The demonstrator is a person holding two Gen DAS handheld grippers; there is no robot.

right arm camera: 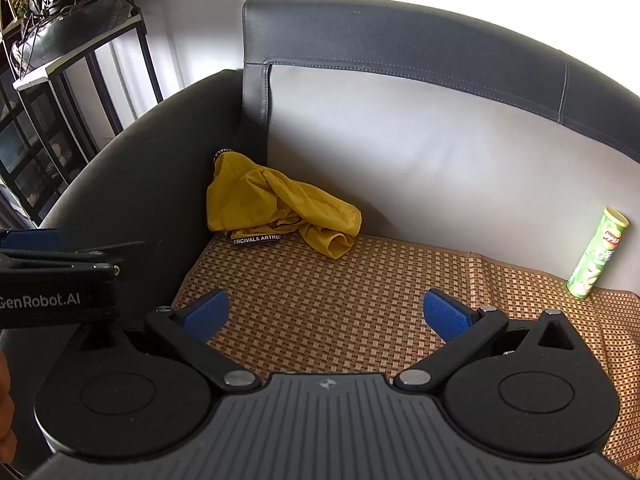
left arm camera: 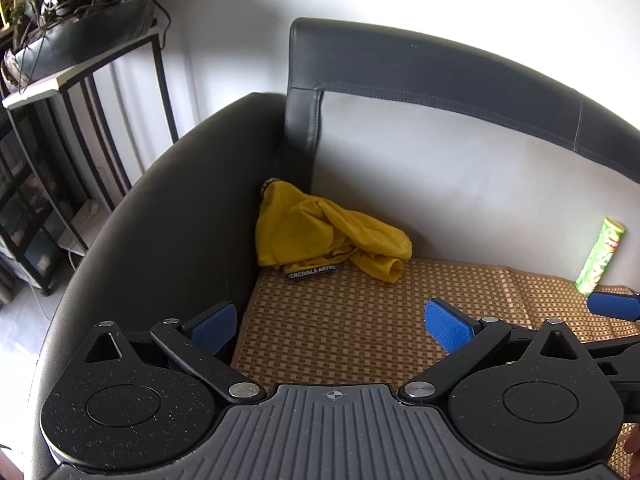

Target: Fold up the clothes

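Crumpled yellow garment (right arm camera: 276, 208) stretches from armrest rightward.

Woven mat (right arm camera: 360, 300) lies bare; green can (right arm camera: 598, 254) stands far right.

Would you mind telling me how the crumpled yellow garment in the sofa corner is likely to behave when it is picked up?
The yellow garment lies in soft bunched folds, so it will probably hang limp and unfurl when lifted. It looks thin, so likely light. The woven mat under it is textured and might snag the fabric slightly if dragged.
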